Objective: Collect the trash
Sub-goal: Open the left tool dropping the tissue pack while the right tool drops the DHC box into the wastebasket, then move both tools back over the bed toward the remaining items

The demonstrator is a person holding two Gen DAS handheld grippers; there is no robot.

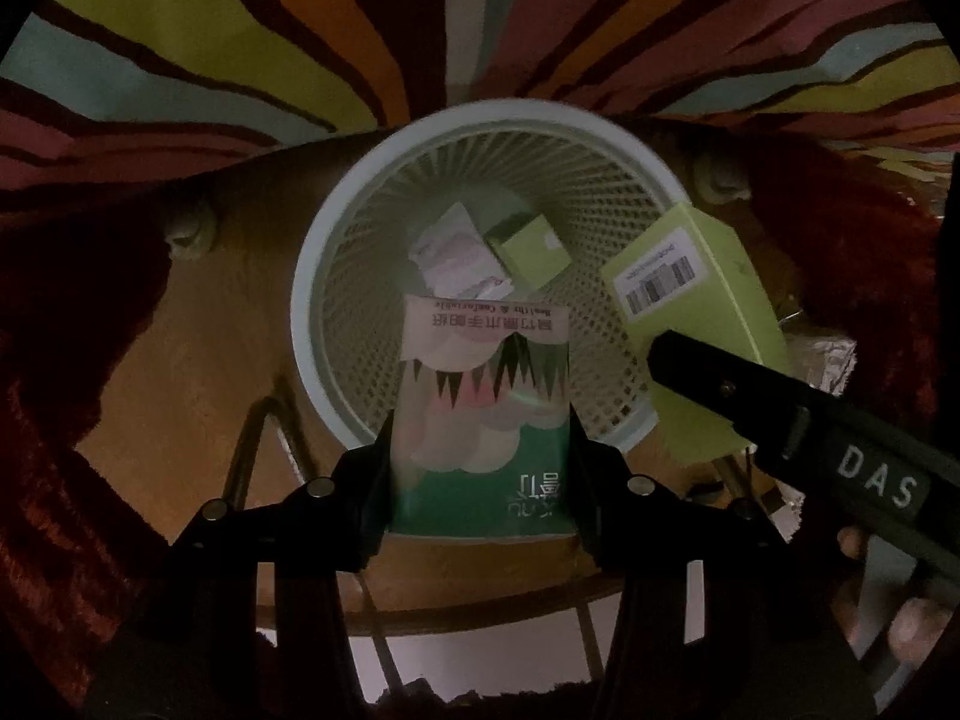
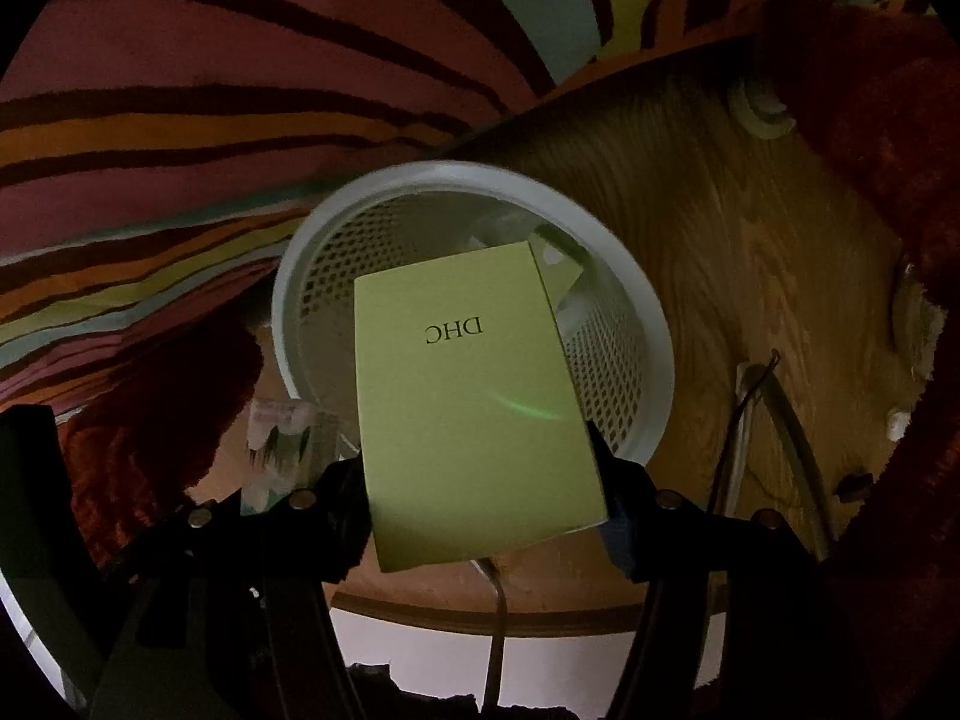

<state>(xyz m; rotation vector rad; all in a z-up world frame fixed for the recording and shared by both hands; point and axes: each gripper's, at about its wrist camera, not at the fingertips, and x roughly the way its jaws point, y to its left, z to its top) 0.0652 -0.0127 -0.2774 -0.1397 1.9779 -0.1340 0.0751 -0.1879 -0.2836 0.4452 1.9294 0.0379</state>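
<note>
Now both claws hang over the white basket (image 1: 618,432) on the floor: left claw (image 1: 480,468) grips a tissue pack (image 1: 486,396), right claw (image 2: 483,480) grips a green box (image 2: 468,396). Release only once each sits inside the rim.

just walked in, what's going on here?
A person is collecting trash with a tool in each hand. The left tool is clamped on a green tissue pack, the right tool on a lime DHC box. Both are held over a white mesh bin standing on a wooden floor by a striped rug. The bin already holds a small green box and a crumpled wrapper. Nothing released yet.
</note>
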